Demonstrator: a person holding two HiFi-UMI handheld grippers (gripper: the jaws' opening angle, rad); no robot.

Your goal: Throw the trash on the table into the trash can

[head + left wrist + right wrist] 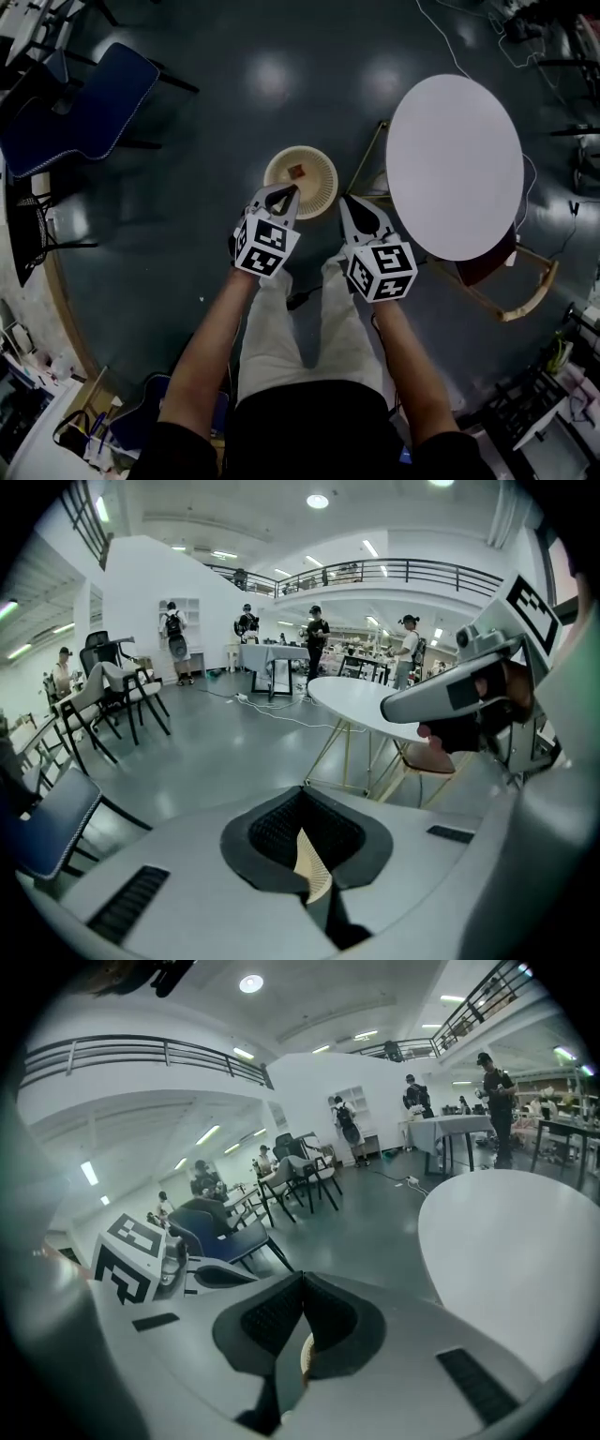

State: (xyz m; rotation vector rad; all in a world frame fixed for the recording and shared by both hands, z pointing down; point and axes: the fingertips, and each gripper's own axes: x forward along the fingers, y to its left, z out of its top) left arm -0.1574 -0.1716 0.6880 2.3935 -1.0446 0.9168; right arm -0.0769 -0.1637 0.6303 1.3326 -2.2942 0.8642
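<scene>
Left gripper [283, 194]: jaws pressed together, empty.
Right gripper [351, 204]: closed too, empty.
Table [455, 164]: looks bare; check it over.
Trash can [322, 192]: avoid knocking its rim.

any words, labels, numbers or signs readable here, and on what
No readable text anywhere.
The left gripper and right gripper: their cubes carry black-and-white square marker patterns only, no letters or digits.
The table and trash can: no print visible.
</scene>
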